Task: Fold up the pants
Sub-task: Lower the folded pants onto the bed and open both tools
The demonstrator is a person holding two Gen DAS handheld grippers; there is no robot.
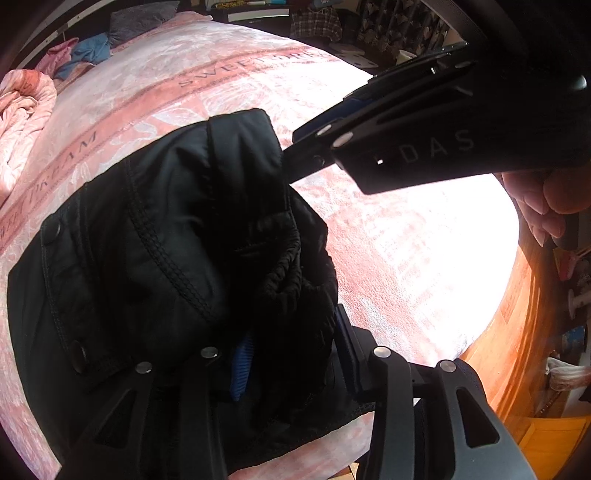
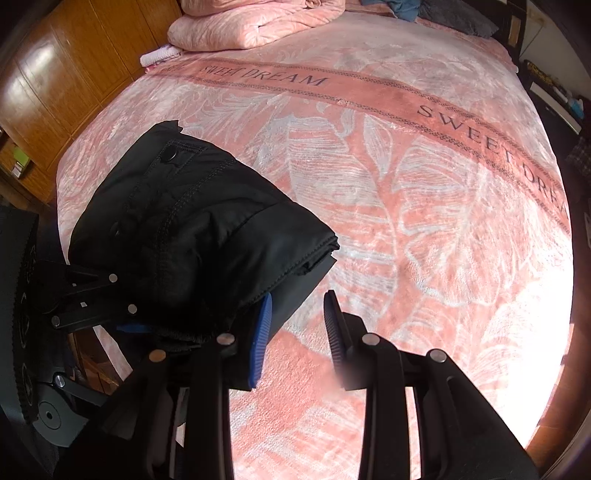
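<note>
Black pants (image 1: 166, 236) lie folded into a thick bundle on the pink blanket (image 1: 406, 240). My left gripper (image 1: 293, 360) comes in from below, and the bunched waistband fills the gap between its blue pads; the pads press on the cloth. My right gripper (image 1: 291, 155) reaches in from the upper right, its tips at the bundle's far edge. In the right wrist view the pants (image 2: 192, 221) drape over the left finger, and only a flat grey corner of cloth lies between the pads. The right gripper (image 2: 297, 332) stands open. The left gripper's fingers (image 2: 86, 284) show at the left edge.
A folded pink quilt (image 2: 258, 26) and a small stack of cloth (image 2: 160, 55) lie at the far end of the bed. Wooden cabinets (image 2: 55, 74) run along one side. A person's hand (image 1: 546, 206) holds the right gripper. Pillows and clothes (image 1: 92, 48) sit at the bed's far corner.
</note>
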